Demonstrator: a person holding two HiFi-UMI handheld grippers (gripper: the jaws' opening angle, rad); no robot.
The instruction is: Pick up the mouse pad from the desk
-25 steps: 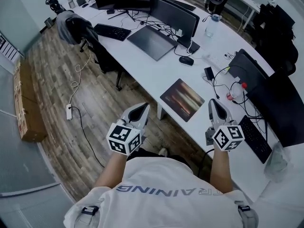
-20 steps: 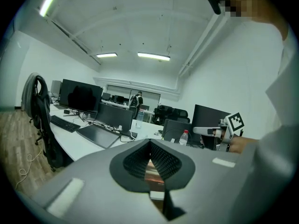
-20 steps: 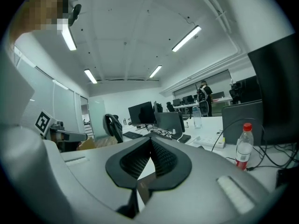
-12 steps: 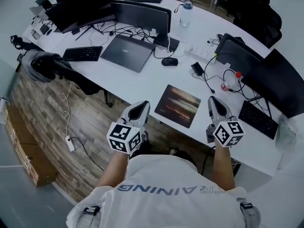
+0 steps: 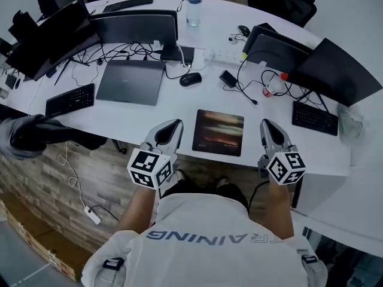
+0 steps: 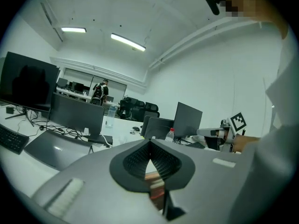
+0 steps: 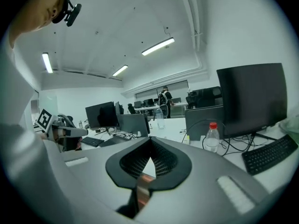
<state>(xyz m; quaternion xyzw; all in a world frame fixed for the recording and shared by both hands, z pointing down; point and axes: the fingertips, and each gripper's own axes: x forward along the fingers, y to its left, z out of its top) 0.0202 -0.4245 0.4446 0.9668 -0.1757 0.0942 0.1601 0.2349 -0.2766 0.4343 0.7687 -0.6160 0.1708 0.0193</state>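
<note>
The mouse pad (image 5: 218, 132), a dark rectangle with a brown streaked print, lies flat near the front edge of the white desk (image 5: 119, 117). My left gripper (image 5: 174, 125) hovers at the desk edge just left of the pad, jaws shut and empty. On the pad's right side my right gripper (image 5: 266, 124) is also shut, with nothing in it. Neither touches the pad. In the left gripper view the closed tips (image 6: 150, 142) point across the desk, and a sliver of the pad (image 6: 156, 186) shows below them. The right gripper view shows its closed tips (image 7: 150, 141).
Behind the pad lie a black mouse (image 5: 190, 79), a closed laptop (image 5: 130, 81), cables and a small red-capped bottle (image 5: 272, 88). Keyboards sit at left (image 5: 70, 99) and right (image 5: 315, 118). Monitors (image 5: 134, 27) line the back. An office chair (image 5: 36, 133) stands at the left.
The view has swung so the desk lies squarely ahead. Both grippers have come up to the desk's front edge, one on each side of the pad. Both stayed shut.
</note>
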